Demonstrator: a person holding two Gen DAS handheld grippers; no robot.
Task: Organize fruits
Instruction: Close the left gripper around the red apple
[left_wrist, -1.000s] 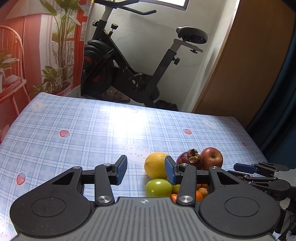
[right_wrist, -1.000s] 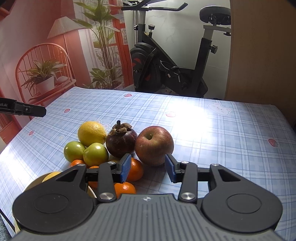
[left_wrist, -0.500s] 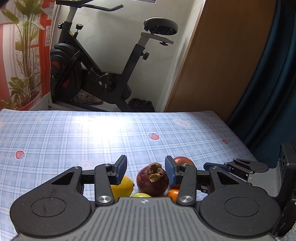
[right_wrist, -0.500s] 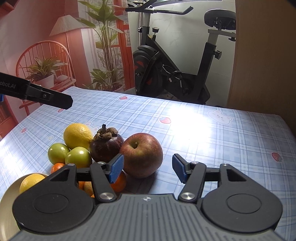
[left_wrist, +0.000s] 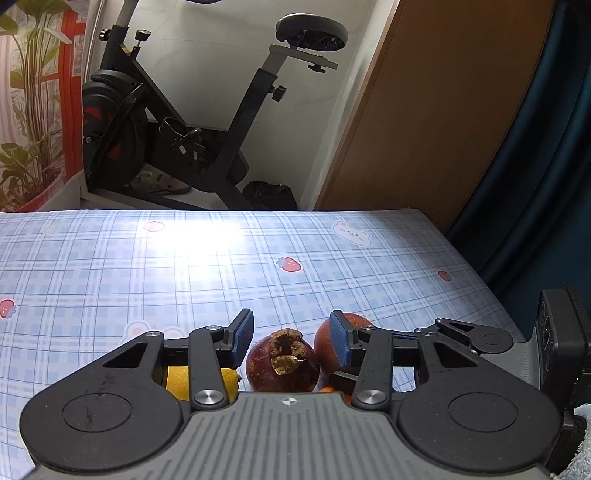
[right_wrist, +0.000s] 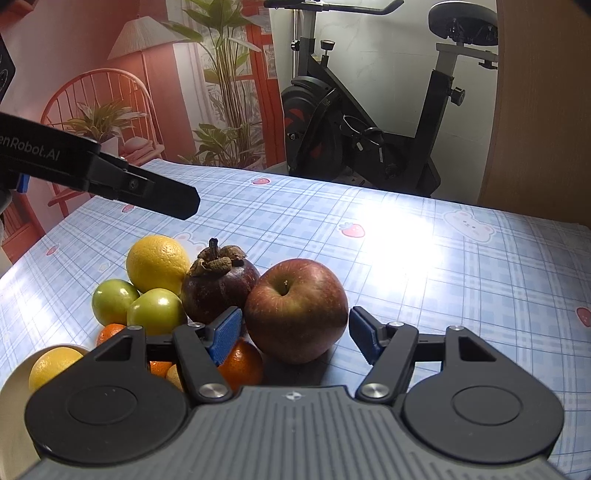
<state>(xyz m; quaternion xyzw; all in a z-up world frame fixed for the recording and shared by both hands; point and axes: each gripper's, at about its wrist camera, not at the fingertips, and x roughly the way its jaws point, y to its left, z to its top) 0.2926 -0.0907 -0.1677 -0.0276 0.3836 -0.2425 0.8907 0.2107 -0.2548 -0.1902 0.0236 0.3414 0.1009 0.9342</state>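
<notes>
While spread wide, right gripper (right_wrist: 293, 334) flanks red apple (right_wrist: 295, 310) on both sides, blue pads (right_wrist: 223, 334) level with its lower half, neither seen touching the skin; apple resting on blue plaid tablecloth (right_wrist: 461, 280)

Left gripper (left_wrist: 291, 338) likewise parted, hanging over dark mangosteen (left_wrist: 282, 363), dried calyx facing up between the pads, no contact visible

Fruit cluster near table's front edge: mangosteen (right_wrist: 218, 286) just left of apple and touching it, yellow lemon (right_wrist: 157, 264) behind-left against mangosteen, two green fruits (right_wrist: 138, 308) side by side in front of lemon, small oranges (right_wrist: 240, 365) tucked below, partly hidden by gripper frame

Pale bowl (right_wrist: 14, 384) at lower left corner holding one yellow fruit (right_wrist: 51, 367)

From left wrist: lemon (left_wrist: 177, 380) mostly behind the left finger, apple (left_wrist: 325, 343) behind the right one, right gripper's fingertips (left_wrist: 476, 338) poking in from the right

Exercise bike (left_wrist: 177, 122) beyond table's far edge, wooden door (left_wrist: 443, 110) to its right
</notes>
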